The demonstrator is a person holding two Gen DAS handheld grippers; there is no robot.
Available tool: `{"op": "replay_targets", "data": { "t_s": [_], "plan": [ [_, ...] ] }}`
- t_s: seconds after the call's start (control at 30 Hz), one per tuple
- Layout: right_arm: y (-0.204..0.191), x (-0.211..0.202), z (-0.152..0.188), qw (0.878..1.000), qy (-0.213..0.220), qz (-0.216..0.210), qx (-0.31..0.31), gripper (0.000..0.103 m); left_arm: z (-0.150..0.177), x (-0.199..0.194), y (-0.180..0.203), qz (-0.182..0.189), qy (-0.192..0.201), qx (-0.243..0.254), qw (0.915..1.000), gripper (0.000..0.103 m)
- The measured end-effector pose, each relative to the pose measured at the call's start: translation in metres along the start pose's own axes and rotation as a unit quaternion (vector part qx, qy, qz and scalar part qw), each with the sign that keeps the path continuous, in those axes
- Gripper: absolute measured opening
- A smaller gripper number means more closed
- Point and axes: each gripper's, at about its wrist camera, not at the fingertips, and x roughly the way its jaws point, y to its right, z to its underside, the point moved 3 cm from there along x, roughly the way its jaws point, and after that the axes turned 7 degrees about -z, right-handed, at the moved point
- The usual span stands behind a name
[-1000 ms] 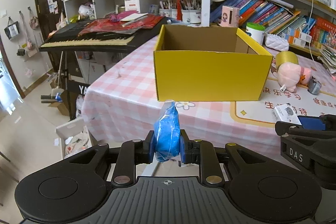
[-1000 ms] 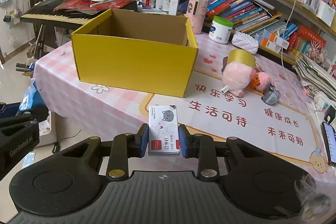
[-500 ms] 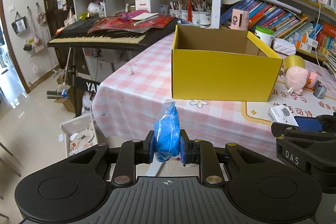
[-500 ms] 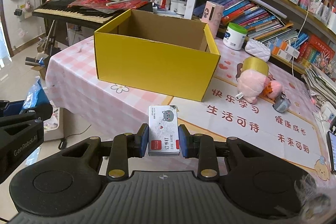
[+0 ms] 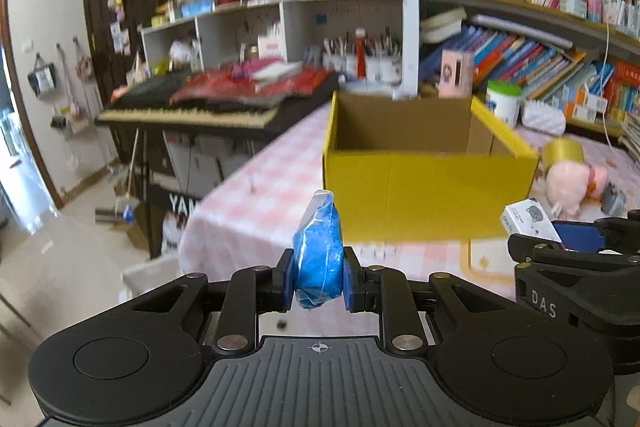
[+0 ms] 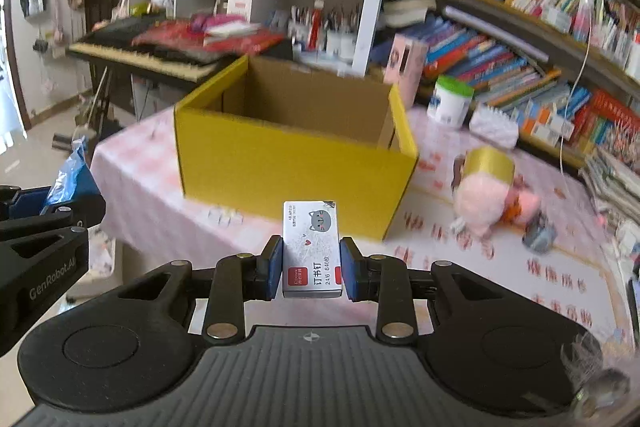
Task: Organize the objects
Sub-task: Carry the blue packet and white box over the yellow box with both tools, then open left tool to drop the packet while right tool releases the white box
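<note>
So from the left wrist view, our left gripper (image 5: 318,285) had its jaws clamped on a blue plastic-wrapped bundle (image 5: 319,250), held up short of the table (image 5: 256,195) edge, with the yellow box (image 5: 424,183) sitting open ahead and, as far as we could see into it, nothing inside yet. Off to the right you could spot the other gripper carrying its load too. Switching to the right wrist view, our right gripper (image 6: 311,269) had its jaws squeezed onto a small white staple box (image 6: 311,247) with a cat face on it, also hovering in front of the yellow box (image 6: 292,163). A pink plush toy (image 6: 490,201), a roll of gold tape (image 6: 490,161) and a small grey item (image 6: 538,233) lay out on the table (image 6: 460,259). Our guess: two things picked up, none dropped in, so we were barely started.
</note>
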Motion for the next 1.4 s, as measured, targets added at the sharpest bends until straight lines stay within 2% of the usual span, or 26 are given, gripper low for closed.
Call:
{"op": "replay_targets", "data": {
  "t_s": [0.13,0.33,0.63,0.93,1.23,1.4],
  "plan": [
    [0.009,0.006,-0.024,1.0,0.028,0.0,-0.007,0.028,-0.026,0.006,0.01,-0.002,0.032,0.005,0.9995,0.021],
    [0.034,0.028,-0.062,0.999,0.053,0.0,-0.002,0.028,-0.063,0.029,0.027,-0.006,0.06,0.002,0.9982,0.021],
    [0.073,0.069,-0.101,0.998,0.059,-0.02,-0.007,0.028,-0.097,0.069,0.06,-0.005,0.069,0.003,0.9976,0.021],
    [0.092,0.121,-0.115,0.997,0.018,-0.069,-0.024,0.028,-0.108,0.109,0.081,-0.012,0.037,0.01,0.9992,0.021],
    [0.097,0.168,-0.114,0.99,-0.047,-0.112,-0.069,0.028,-0.101,0.147,0.09,-0.012,-0.03,0.012,0.9994,0.021],
    [0.095,0.181,-0.112,0.984,-0.068,-0.129,-0.098,0.028,-0.093,0.159,0.092,-0.016,-0.057,0.012,0.9982,0.021]
  ]
}}
